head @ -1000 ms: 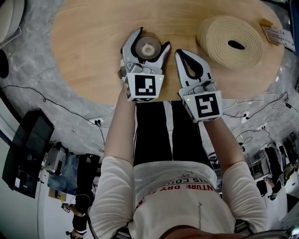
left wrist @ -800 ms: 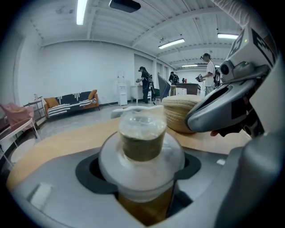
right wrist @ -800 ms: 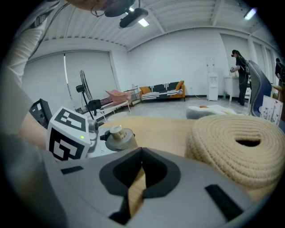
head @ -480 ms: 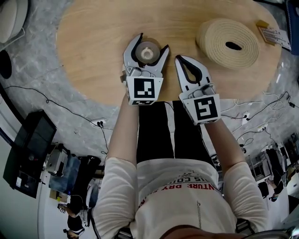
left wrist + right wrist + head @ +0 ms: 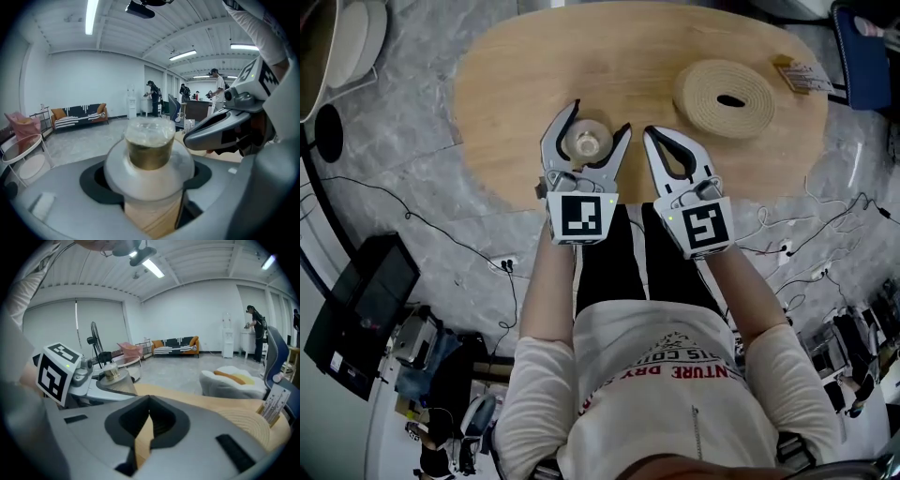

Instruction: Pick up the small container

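Observation:
The small container [image 5: 586, 142], a clear cup with a wide pale flange and a tan inside, sits between the jaws of my left gripper [image 5: 599, 118], which is shut on it. The container hangs above the near edge of the oval wooden table [image 5: 506, 84]. In the left gripper view the container [image 5: 150, 145] fills the middle, its flange resting across both jaws of the left gripper [image 5: 151, 194]. My right gripper [image 5: 650, 135] is just to the right, shut with nothing in it. The right gripper [image 5: 149, 404] has its tips together over the wood.
A coiled tan roll [image 5: 724, 97] lies on the table's far right, with a tagged packet [image 5: 804, 75] beyond it. Cables run over the grey floor around the table. A black box [image 5: 366, 300] stands at the lower left and a round white side table [image 5: 356, 37] at the top left.
The table now looks smaller and farther below. Both grippers have risen from it, the left one carrying the container up between its jaws.

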A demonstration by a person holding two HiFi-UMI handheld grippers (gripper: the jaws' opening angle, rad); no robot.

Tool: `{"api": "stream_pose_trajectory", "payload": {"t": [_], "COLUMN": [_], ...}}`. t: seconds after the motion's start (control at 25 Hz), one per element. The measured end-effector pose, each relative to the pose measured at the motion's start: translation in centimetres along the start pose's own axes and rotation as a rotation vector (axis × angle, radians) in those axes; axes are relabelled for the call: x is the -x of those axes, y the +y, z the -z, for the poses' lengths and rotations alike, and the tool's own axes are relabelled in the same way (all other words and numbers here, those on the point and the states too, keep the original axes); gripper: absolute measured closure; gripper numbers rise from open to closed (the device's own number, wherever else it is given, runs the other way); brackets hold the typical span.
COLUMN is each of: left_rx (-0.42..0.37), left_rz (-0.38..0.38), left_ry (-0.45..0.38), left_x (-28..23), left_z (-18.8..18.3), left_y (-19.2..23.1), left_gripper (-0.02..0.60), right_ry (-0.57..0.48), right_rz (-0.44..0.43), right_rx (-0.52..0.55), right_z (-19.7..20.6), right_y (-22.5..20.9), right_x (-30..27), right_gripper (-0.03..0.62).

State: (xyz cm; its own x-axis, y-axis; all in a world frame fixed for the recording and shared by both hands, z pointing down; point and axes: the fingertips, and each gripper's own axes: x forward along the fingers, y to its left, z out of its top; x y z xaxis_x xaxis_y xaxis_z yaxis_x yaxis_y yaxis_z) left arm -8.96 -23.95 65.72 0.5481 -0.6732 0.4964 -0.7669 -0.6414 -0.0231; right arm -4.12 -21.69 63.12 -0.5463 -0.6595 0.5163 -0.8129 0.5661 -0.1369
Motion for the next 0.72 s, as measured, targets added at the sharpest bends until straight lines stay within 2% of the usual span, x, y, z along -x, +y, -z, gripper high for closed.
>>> {"api": "stream_pose_trajectory", "payload": {"t": [0.16, 0.28, 0.44, 0.72], "left_rx": [0.023, 0.029, 0.075, -0.024], "left_rz": [-0.021, -0.041, -0.049, -0.026], "left_ry": [-0.045, -0.071, -0.144, -0.198], "left_x": [3.5, 6.5, 10.2, 16.7], "left_z": [-5.5, -9.0, -13.8, -20.9], "left_y": [0.4, 0.7, 1.3, 0.2], "left_gripper": [0.239, 0.239, 0.239, 0.239], "right_ry": [-0.038, -0.054, -0.085, -0.175], "right_rz": [-0.015, -0.045, -0.071, -0.056], "right_rx": [-0.009, 0.012, 0.06, 0.072], "right_z": [-4.3, -7.0, -10.8, -18.2], "right_y": [1.3, 2.9, 4.6, 6.0], "right_x": [2.5, 5.1, 8.2, 13.7], "right_gripper": [0.599, 0.599, 0.599, 0.599]}}
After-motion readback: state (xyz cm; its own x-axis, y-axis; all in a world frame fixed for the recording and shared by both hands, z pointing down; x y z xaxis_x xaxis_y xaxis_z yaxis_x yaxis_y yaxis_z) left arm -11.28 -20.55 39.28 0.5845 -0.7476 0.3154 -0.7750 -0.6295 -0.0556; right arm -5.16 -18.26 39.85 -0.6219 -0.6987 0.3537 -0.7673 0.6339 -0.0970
